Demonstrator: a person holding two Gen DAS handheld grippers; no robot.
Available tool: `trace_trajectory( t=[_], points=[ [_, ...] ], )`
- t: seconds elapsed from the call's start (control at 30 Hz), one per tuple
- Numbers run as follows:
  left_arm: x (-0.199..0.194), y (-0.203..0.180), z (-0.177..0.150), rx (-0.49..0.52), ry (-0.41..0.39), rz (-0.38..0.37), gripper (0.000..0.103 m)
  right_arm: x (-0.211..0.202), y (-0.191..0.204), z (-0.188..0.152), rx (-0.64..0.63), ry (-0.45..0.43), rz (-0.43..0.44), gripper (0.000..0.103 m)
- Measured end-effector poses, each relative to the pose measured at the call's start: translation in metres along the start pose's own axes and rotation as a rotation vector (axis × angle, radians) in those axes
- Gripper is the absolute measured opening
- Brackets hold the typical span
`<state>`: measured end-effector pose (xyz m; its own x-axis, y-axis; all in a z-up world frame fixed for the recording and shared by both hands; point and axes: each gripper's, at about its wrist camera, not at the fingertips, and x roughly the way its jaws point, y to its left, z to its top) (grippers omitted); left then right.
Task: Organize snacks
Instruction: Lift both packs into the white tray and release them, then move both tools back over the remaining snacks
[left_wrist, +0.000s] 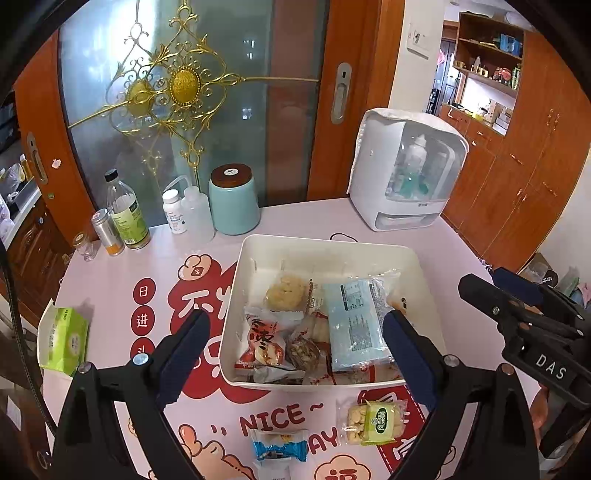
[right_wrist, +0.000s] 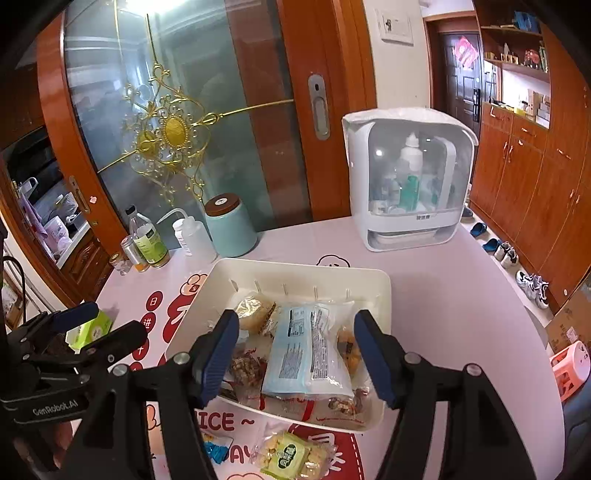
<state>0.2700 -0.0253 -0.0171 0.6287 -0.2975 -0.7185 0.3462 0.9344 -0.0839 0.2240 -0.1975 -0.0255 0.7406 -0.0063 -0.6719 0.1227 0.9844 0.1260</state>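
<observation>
On a pink cartoon-printed tablecloth, two black hand-held grippers, left and right, hover open and empty over a cream plastic bin of wrapped snacks; two packets lie outside, before jars, a white cabinet and a gilded glass door.

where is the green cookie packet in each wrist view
Left wrist: the green cookie packet lies on the table at lower centre-right, just in front of the white bin's near wall.
Right wrist: the same packet sits at bottom centre, again just outside the bin's near wall.
Shared landmark: the light blue packet lying on top inside the bin.
</observation>
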Motion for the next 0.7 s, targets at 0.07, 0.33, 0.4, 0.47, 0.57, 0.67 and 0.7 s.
trace_trajectory(
  t=[0.07, 0.33, 0.4, 0.47, 0.57, 0.67, 0.7],
  points=[
    [-0.005, -0.001, -0.002, 0.001, -0.005, -0.002, 0.094, -0.005, 0.002, -0.003, -0.005, -0.005, -0.001, 0.067],
    [-0.028, -0.001, -0.012, 0.002, -0.032, -0.014, 0.094, -0.027, 0.007, -0.013, -0.012, -0.033, -0.005, 0.072],
    [-0.035, -0.001, -0.015, 0.0, -0.042, -0.016, 0.094, -0.032, 0.009, -0.016, -0.017, -0.038, -0.006, 0.073],
    [-0.041, 0.001, -0.019, -0.005, -0.052, -0.019, 0.094, -0.036, 0.011, -0.019, -0.018, -0.038, -0.004, 0.076],
    [-0.051, 0.006, -0.027, -0.015, -0.068, -0.017, 0.094, -0.041, 0.013, -0.026, -0.02, -0.042, -0.014, 0.077],
    [-0.059, 0.013, -0.036, -0.029, -0.084, -0.011, 0.094, -0.045, 0.013, -0.034, -0.026, -0.04, -0.016, 0.077],
    [-0.061, 0.015, -0.039, -0.034, -0.087, -0.009, 0.094, -0.045, 0.014, -0.038, -0.028, -0.034, -0.015, 0.077]
  ],
)
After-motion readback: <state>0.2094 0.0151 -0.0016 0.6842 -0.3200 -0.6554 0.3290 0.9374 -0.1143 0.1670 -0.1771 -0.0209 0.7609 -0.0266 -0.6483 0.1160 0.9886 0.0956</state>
